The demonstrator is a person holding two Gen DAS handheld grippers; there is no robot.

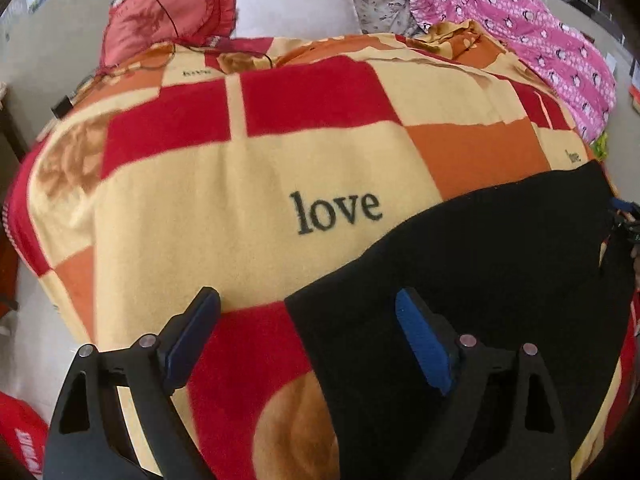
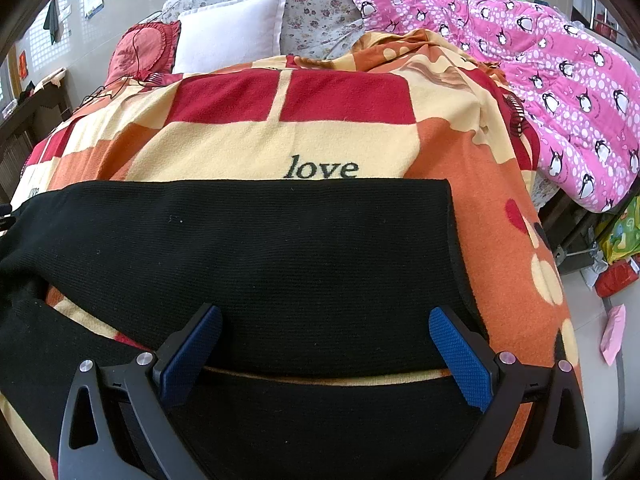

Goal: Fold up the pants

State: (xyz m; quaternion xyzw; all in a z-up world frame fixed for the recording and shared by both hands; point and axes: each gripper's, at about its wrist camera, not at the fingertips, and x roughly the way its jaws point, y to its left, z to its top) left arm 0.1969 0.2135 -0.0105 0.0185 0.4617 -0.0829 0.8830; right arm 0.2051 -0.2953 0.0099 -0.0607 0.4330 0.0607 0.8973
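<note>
Black knit pants (image 2: pixel 260 248) lie spread flat on a red, orange and cream blanket (image 2: pixel 340 144) printed with "love". In the right wrist view both legs run sideways with a strip of blanket between them. My right gripper (image 2: pixel 326 344) is open and empty, hovering over the near edge of the far leg. In the left wrist view the pants (image 1: pixel 480 264) fill the lower right. My left gripper (image 1: pixel 308 336) is open and empty above the pants' left end, with its right finger (image 1: pixel 424 344) over the black cloth and its left finger (image 1: pixel 192 340) over the blanket.
A white pillow (image 2: pixel 232 36), a red frilled cushion (image 2: pixel 144 52) and a floral quilt (image 2: pixel 312 4) lie at the head of the bed. A pink penguin quilt (image 2: pixel 552 72) is heaped along the right side. The floor at the right holds bags (image 2: pixel 618 276).
</note>
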